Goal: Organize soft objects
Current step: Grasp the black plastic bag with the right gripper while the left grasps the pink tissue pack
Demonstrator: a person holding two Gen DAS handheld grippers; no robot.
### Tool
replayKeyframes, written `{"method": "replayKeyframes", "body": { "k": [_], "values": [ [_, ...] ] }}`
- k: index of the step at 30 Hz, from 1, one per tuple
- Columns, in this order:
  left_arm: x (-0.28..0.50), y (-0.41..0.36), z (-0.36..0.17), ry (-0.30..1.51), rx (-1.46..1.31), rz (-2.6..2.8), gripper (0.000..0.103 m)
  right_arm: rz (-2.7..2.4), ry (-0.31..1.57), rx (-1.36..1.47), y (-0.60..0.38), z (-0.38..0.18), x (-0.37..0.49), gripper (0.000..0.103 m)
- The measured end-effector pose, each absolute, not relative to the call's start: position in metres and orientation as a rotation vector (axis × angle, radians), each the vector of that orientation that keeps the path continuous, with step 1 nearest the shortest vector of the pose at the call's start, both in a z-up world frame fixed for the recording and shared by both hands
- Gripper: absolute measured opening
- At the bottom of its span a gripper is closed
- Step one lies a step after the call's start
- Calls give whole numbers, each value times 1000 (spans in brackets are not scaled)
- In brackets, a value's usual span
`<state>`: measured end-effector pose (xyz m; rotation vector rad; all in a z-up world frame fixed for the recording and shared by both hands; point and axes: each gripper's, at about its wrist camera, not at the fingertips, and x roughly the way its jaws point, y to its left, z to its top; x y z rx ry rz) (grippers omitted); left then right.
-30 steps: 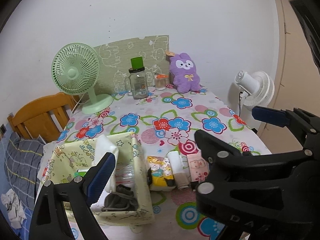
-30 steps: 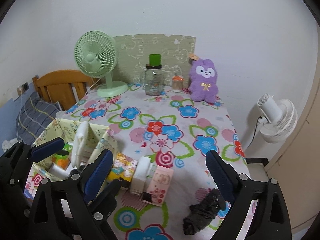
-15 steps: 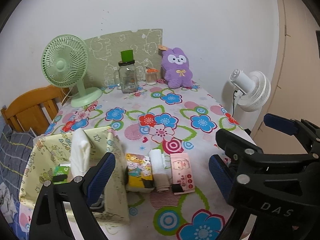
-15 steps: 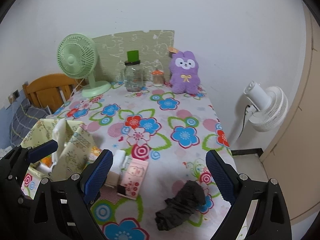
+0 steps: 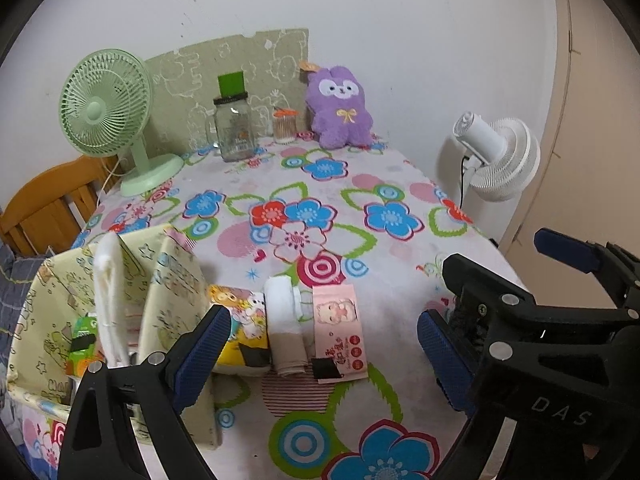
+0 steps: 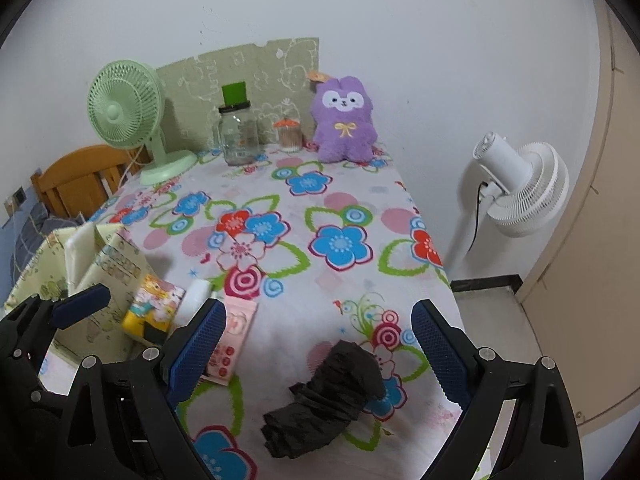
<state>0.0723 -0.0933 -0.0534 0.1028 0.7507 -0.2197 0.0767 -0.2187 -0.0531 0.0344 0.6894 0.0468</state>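
Both sets of tongs are hanging spread wide and gripping nothing above the near end of a desk covered in a bright flowered cloth. The left tongs are framing a row of three small soft packs lying side by side on the cloth: a yellow cartoon-print pack touching the wall of the fabric box, a white and beige rolled cloth just right of it, and a pink flat pack on the right end. The pale yellow fabric storage box is sitting at the near left corner of the desk, with a white cloth standing upright in it and a green item lower down inside. The right tongs are hovering over a crumpled black cloth lying alone on the cloth near the front right edge, well apart from the row of packs. At the far end, against the wall, a green desk fan, a glass jar with a green lid, a small orange-lidded container and a purple plush bunny are standing in a line. A white floor fan is standing beside the desk on the right, and a wooden chair back is showing at the left.
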Motion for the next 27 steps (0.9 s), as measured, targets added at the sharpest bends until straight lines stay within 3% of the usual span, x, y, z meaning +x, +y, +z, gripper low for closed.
{"method": "replayKeyframes", "body": {
  "k": [15, 20, 27],
  "values": [
    [90, -114, -92, 845, 151, -261, 89, -6, 815, 116, -237, -102, 93, 95],
    [94, -120, -103, 874, 167, -266, 86, -4, 870, 139, -239, -115, 99, 87],
    [101, -126, -114, 924, 178, -294, 84, 34, 956, 216, -239, -132, 109, 65]
  ]
}}
